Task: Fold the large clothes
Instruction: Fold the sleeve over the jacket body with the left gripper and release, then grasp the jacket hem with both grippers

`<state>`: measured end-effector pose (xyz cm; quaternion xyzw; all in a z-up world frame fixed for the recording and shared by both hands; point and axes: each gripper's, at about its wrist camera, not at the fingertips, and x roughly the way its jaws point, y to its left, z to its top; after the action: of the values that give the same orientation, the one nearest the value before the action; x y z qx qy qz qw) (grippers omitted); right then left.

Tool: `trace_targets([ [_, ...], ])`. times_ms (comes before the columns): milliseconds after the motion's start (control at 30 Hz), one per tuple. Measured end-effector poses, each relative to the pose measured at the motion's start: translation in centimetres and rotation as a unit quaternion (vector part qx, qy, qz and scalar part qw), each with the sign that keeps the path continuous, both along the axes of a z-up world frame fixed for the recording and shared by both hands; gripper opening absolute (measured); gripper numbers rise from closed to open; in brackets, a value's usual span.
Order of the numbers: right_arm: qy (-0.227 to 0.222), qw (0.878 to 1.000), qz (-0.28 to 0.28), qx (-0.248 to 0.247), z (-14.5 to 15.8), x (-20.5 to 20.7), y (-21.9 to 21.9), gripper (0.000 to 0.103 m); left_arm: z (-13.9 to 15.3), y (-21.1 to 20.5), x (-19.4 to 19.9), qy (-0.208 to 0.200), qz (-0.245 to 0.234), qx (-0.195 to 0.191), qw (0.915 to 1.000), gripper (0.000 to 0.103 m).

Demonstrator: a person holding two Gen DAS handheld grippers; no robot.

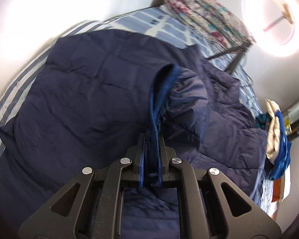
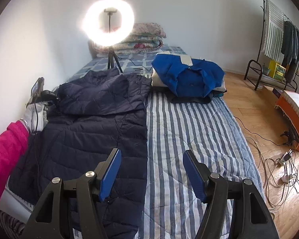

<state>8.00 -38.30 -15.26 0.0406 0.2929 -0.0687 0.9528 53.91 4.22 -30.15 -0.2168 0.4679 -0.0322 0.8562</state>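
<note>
The left hand-held gripper (image 1: 151, 153), clamped thinly on the navy jacket (image 1: 79, 91) cuff, may lose it beside the striped bed (image 2: 189, 131), while the right hand-held gripper (image 2: 151, 171) gapes empty.

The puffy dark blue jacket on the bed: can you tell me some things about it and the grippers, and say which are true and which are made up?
1. The left gripper is shut on the navy jacket. True.
2. The right gripper holds the jacket too. False: its jaws stand open over the striped bedspread, holding nothing.
3. The ring light is off. False: it glows brightly.
4. A folded blue garment tops a pile further up the bed. True.
</note>
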Motion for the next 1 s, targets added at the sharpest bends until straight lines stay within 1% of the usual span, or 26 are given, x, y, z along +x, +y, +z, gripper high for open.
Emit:
trace_targets([
  [100, 0.006, 1.0, 0.0, -0.006, -0.3, 0.4, 0.2, 0.067, -0.6, 1.3, -0.1, 0.005, 0.022, -0.001, 0.9997, 0.008],
  [167, 0.01, 1.0, 0.003, -0.007, -0.5, 0.7, 0.3, 0.067, -0.7, 1.5, 0.2, 0.006, 0.023, 0.015, 0.9996, 0.008],
  [200, 0.011, 1.0, 0.005, -0.007, -0.6, 0.8, 0.3, 0.067, -0.6, 1.6, 0.2, 0.002, 0.026, 0.032, 0.9992, 0.008],
  [267, 0.014, 1.0, 0.009, -0.009, -0.7, 1.2, 0.6, 0.067, -0.2, 1.6, 0.5, -0.005, 0.03, 0.058, 0.9979, 0.016],
  [300, 0.016, 1.0, 0.012, -0.01, -0.8, 1.3, 0.9, 0.067, -0.1, 1.6, 0.7, -0.006, 0.03, 0.073, 0.9968, 0.016],
  [333, 0.016, 1.0, 0.015, -0.012, -0.8, 1.4, 1.2, 0.067, 0.0, 1.6, 1.0, -0.003, 0.028, 0.084, 0.9961, 0.019],
  [367, 0.016, 1.0, 0.019, -0.014, -0.9, 1.6, 1.4, 0.067, 0.2, 1.7, 1.3, 0.0, 0.027, 0.093, 0.9953, 0.028],
  [433, 0.016, 0.999, 0.024, -0.021, -1.0, 1.7, 1.9, 0.067, 0.9, 2.0, 1.5, 0.003, 0.033, 0.125, 0.9916, 0.041],
  [500, 0.014, 0.999, 0.028, -0.028, -1.1, 1.8, 2.4, 0.067, 2.0, 2.6, 0.9, -0.008, 0.041, 0.143, 0.9888, 0.041],
  [567, 0.011, 0.999, 0.03, -0.029, -1.1, 1.8, 2.5, 0.067, 3.0, 3.4, 0.3, -0.016, 0.039, 0.137, 0.9898, 0.041],
  [667, 0.005, 0.999, 0.034, -0.028, -1.0, 1.8, 2.5, 0.067, 4.9, 4.6, -2.0, -0.025, 0.032, 0.122, 0.9917, 0.041],
  [733, -0.003, 0.999, 0.035, -0.024, -1.0, 1.7, 2.4, 0.067, 6.4, 5.1, -4.3, -0.033, 0.011, 0.118, 0.9924, 0.041],
  [800, -0.013, 0.999, 0.038, -0.019, -1.0, 1.5, 2.3, 0.067, 7.6, 5.8, -7.4, -0.04, -0.006, 0.13, 0.9907, 0.051],
  [833, -0.015, 0.999, 0.042, -0.016, -1.1, 1.5, 2.3, 0.068, 8.1, 6.0, -8.7, -0.044, -0.015, 0.133, 0.99, 0.062],
  [867, -0.016, 0.999, 0.047, -0.013, -1.3, 1.5, 2.3, 0.069, 8.6, 6.2, -10.1, -0.046, -0.023, 0.136, 0.9894, 0.068],
  [967, -0.017, 0.999, 0.048, -0.007, -1.7, 1.3, 2.3, 0.069, 9.0, 7.2, -15.5, -0.034, -0.064, 0.135, 0.9882, 0.068],
  [1000, -0.013, 0.999, 0.051, -0.002, -1.9, 1.3, 2.2, 0.069, 9.0, 7.6, -17.2, -0.03, -0.072, 0.142, 0.9869, 0.068],
])
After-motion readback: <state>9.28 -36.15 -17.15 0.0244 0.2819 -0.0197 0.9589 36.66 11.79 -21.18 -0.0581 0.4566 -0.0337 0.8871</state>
